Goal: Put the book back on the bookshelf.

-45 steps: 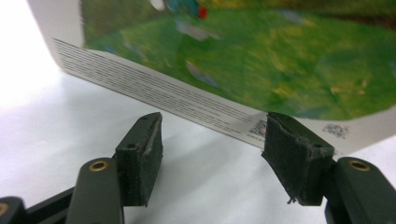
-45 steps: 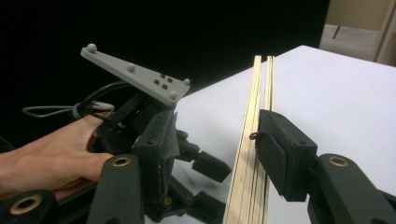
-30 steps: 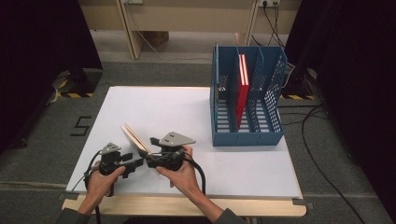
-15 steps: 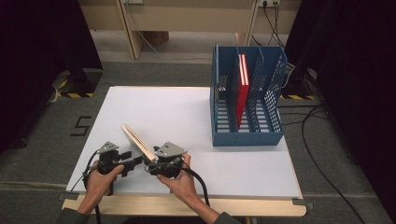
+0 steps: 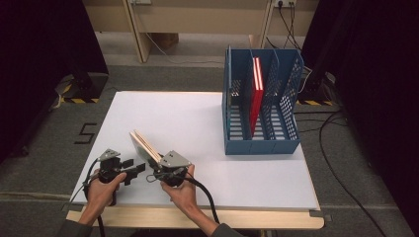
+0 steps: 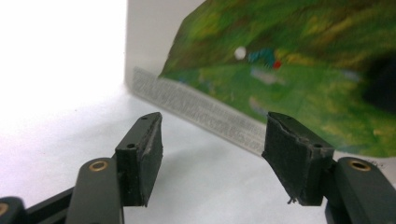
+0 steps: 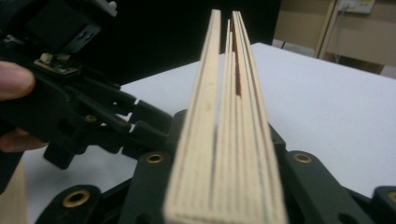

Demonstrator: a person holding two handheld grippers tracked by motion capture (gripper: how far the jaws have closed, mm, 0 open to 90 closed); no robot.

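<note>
A white table with a pale wooden front edge carries a blue file rack near its far right side; a red folder stands upright in a middle compartment. A thin book stands on edge near the front left.

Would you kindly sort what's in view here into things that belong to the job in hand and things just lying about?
Part of the job:
- board book, standing on edge between the right tongs, which have just been closing on it
- left tongs, open beside its cover

Just lying about:
- blue file rack
- red book standing in the rack
- floor cables
</note>
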